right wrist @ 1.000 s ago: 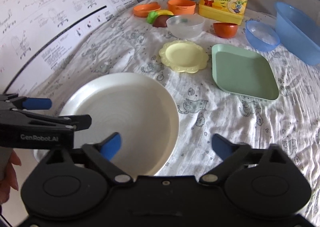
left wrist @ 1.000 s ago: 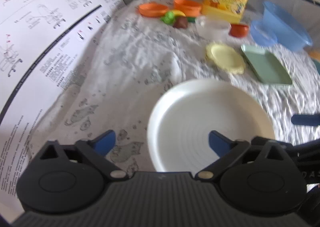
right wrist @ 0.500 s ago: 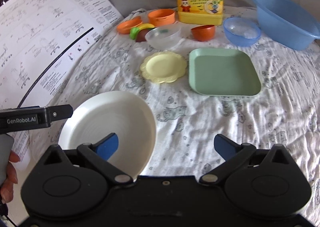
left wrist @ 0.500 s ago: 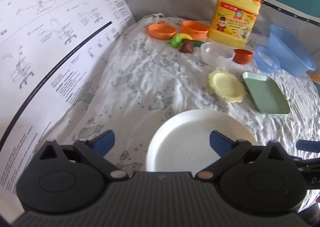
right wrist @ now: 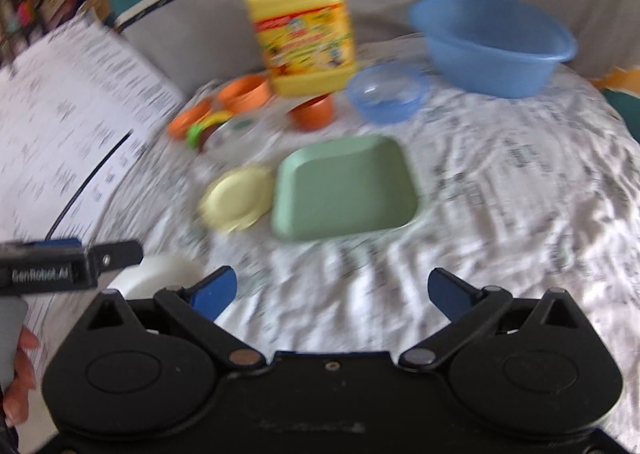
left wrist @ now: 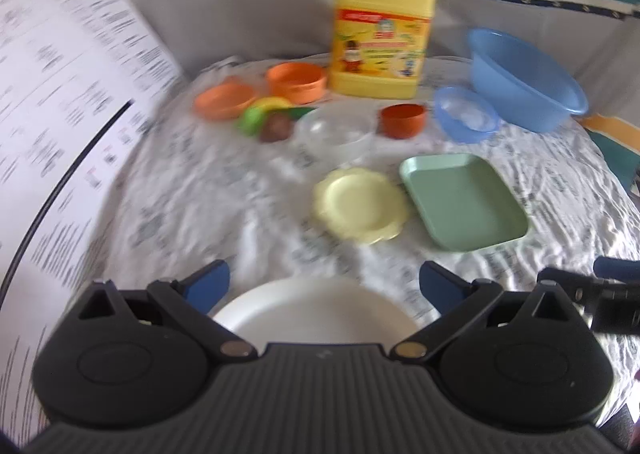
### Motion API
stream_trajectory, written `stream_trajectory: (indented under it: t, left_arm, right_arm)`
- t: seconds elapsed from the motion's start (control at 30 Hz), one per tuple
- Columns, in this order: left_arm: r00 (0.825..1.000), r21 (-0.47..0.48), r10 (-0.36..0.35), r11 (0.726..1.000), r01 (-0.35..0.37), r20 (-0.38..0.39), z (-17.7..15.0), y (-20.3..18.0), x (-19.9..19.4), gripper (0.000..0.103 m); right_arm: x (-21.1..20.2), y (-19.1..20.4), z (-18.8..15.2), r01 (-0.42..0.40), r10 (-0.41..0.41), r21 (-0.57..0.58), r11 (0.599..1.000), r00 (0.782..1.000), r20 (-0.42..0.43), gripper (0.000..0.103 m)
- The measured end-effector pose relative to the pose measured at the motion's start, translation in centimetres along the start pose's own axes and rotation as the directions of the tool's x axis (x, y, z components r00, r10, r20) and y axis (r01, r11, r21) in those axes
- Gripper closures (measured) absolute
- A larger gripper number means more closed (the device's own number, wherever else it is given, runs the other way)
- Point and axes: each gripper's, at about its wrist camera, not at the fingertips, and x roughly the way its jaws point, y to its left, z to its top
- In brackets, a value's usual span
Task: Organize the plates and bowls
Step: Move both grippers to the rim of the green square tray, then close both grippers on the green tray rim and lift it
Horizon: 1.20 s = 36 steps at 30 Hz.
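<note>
— Printed cloth (left wrist: pixel 224 189) under you carries the white plate (left wrist: pixel 316 310), flat at its near edge, round, so no long axis.

— Stacked yet?

— No. Yellow plate (left wrist: pixel 360 205), green tray (left wrist: pixel 464 199) and bowls toward the far edge lie apart. Your left gripper (left wrist: pixel 324 280) and right gripper (right wrist: pixel 332 290) are both spread, holding nothing.

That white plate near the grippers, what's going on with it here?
A person holds two handheld grippers over a cloth-covered table. The left gripper and right gripper are both open and empty. The white plate lies on the cloth just below the left gripper, ungrasped. The yellow plate and green tray sit farther back.
</note>
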Motion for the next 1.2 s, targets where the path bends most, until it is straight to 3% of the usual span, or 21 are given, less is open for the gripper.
stream_trajectory:
  t: [0.3, 0.57, 0.73, 1.03, 1.2]
  left_arm:
    - [0.998, 0.056, -0.057, 0.997, 0.059, -0.036, 3.2, -4.8, 4.0, 0.000]
    - [0.994, 0.058, -0.077, 0.995, 0.082, -0.083, 4.9, -6.7, 7.7, 0.000]
    - [0.992, 0.062, -0.078, 0.995, 0.084, -0.096, 5.6, -7.2, 9.3, 0.000]
    - [0.990, 0.070, -0.094, 0.992, 0.102, -0.110, 6.1, -8.3, 11.4, 0.000]
    - [0.986, 0.087, -0.132, 0.986, 0.142, -0.106, 6.4, -9.6, 12.0, 0.010]
  right_arm:
    - [3.1, -4.7, 3.3, 0.065, -0.064, 0.076, 0.995, 0.998, -0.006, 0.001]
    - [7.7, -5.5, 5.7, 0.043, -0.039, 0.081, 0.996, 0.998, -0.052, 0.032]
    - [10.8, -5.4, 6.6, 0.023, -0.016, 0.073, 0.997, 0.996, -0.091, 0.070]
    - [13.8, -5.1, 6.8, 0.041, -0.038, 0.029, 0.999, 0.994, -0.106, 0.094]
    - [13.0, -6.7, 6.4, 0.088, -0.083, 0.048, 0.995, 0.992, -0.092, 0.095]
